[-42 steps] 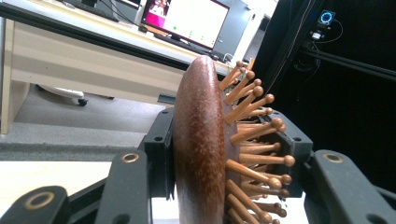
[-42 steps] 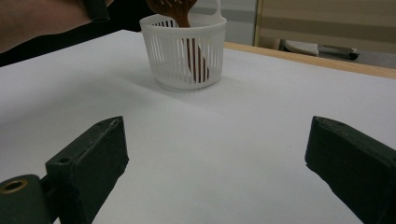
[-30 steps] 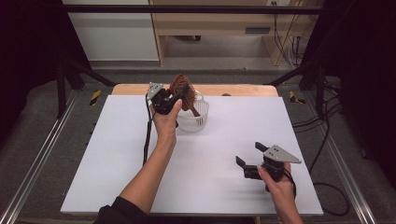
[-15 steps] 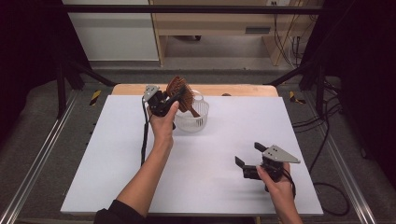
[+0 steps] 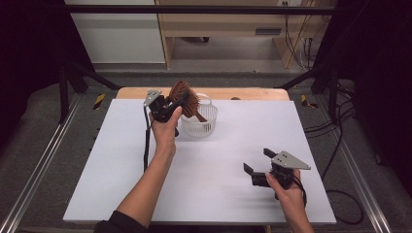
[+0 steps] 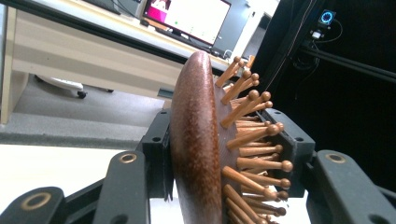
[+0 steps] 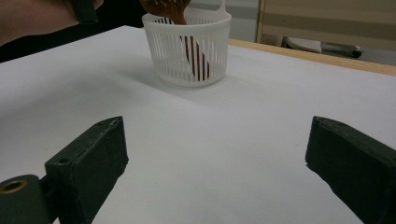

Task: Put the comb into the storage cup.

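While gripping the wooden hairbrush [image 5: 183, 98] by its head, the left hand-held gripper [image 5: 167, 108] is holding it tilted over the white slatted basket [image 5: 200, 127] near the far edge of the counter [image 5: 121, 170], jaws clamped on the brush's back and bristle side, with the handle already dipping inside the basket. Resting low near the front right, well apart, the right hand-held gripper [image 5: 256, 169] is standing wide with nothing between its jaws. Risking a tip-over from here: being light and unbraced, the basket could slide or topple if the handle pushes against its wall. Risking also a slip, since one jaw is pressing on round-tipped pegs [image 6: 252, 135] rather than a flat face, letting the brush twist. Releasing too high could bounce the brush out.
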### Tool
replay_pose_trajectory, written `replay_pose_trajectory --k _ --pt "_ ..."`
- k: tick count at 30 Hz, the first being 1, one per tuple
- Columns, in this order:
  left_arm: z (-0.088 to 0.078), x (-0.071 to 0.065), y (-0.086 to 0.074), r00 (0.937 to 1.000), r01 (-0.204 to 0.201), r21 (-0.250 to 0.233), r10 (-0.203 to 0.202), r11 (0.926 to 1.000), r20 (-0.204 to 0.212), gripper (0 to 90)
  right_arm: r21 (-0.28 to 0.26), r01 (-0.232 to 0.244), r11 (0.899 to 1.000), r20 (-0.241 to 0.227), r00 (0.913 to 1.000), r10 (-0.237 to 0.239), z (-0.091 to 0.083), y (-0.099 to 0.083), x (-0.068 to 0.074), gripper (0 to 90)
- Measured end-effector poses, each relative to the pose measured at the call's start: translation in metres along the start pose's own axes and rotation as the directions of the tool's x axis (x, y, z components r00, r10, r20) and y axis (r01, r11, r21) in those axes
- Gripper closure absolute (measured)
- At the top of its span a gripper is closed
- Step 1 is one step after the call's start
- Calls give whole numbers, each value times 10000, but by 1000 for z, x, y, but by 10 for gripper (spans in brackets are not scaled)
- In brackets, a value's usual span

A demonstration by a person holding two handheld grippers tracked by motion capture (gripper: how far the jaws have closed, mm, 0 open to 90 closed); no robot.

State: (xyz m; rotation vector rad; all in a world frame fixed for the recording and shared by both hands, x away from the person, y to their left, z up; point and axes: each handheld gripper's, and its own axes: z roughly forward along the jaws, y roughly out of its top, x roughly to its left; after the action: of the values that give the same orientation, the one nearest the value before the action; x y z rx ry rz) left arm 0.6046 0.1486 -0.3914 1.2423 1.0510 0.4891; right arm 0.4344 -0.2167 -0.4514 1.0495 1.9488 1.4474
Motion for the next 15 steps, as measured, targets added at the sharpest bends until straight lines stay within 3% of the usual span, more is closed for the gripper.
replay_pose_trajectory --k 15 --pt "-5 10 0 9997 240 180 -239 9996 -65 483 111 -16 9999 -46 10000 16 2 -1 1 54"
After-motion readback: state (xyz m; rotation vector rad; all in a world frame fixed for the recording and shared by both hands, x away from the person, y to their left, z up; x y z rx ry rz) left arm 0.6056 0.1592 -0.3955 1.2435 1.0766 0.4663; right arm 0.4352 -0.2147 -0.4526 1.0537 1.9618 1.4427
